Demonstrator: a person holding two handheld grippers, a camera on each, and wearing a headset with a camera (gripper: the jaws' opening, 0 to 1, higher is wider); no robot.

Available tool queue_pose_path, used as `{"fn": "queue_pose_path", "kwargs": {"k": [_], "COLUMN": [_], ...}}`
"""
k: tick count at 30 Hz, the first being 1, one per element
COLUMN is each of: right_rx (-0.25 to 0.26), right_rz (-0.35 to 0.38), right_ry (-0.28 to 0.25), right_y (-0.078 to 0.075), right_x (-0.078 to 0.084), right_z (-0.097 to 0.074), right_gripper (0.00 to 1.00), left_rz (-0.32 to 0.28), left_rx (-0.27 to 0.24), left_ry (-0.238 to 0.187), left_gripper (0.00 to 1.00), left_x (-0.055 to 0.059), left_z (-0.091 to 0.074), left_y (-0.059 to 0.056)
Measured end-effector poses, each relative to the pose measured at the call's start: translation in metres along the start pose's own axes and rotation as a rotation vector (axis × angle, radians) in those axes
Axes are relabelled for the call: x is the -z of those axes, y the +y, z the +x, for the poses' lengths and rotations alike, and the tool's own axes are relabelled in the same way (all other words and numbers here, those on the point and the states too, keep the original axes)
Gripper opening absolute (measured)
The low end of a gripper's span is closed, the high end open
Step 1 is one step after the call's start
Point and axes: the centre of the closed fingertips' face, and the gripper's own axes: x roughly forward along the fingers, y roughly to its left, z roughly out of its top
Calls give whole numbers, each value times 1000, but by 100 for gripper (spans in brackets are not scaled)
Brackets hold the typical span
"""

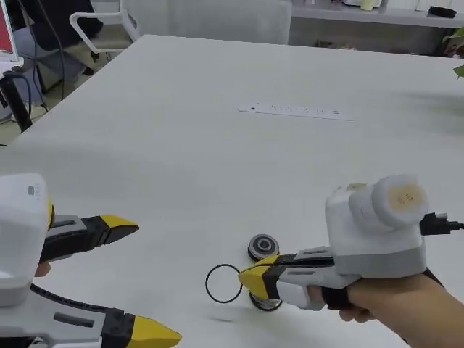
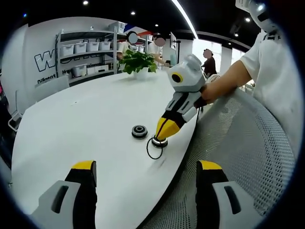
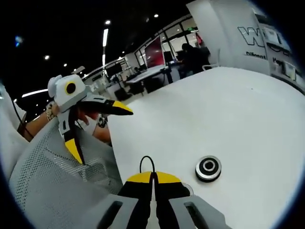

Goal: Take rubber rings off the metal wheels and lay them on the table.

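Note:
My right gripper [image 1: 245, 279] is shut on the edge of a thin black rubber ring [image 1: 206, 283], which hangs just above the white table [image 1: 217, 159] and casts a small shadow. A metal wheel [image 1: 267, 301] sits right under that gripper's jaws. A second wheel [image 1: 262, 246], with a dark ring around it, lies just beyond. My left gripper [image 1: 152, 283] is at the lower left, open and empty, its jaws wide apart. In the right gripper view the ring [image 3: 147, 157] sticks out past the shut tips [image 3: 153, 177], with the second wheel [image 3: 208, 168] to the right.
A long white strip [image 1: 296, 111] with small markings lies mid-table, farther back. A chair [image 1: 101, 29] stands past the far left corner. The near table edge is close beneath both grippers. A mesh chair back [image 2: 238, 157] sits beside that edge. A potted plant [image 2: 138, 62] is at the far end.

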Motion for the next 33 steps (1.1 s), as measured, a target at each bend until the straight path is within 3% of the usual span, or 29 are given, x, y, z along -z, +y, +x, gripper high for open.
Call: {"fn": "queue_pose_path", "kwargs": {"k": [8,15,25,33], "right_rx": [20,60,93,96], "right_rz": [-51,-69,-88,-33], "right_ry": [44,68,56,10], "right_y": [2,-8,-18,-23], "right_x": [10,16,13,-1], "right_z": [14,16,14,6], "right_gripper": [0,0,2,5], "left_rz": [0,-5,-1,-1], "left_rx": [-2,-5,-9,-12], "left_ry": [-9,-17,-16,-14], "left_gripper": [84,83,83,82], "left_x": [-2,-2,-2,-1], "left_z": [-1,-1,-1,-2], "left_y": [0,1,2,3]}}
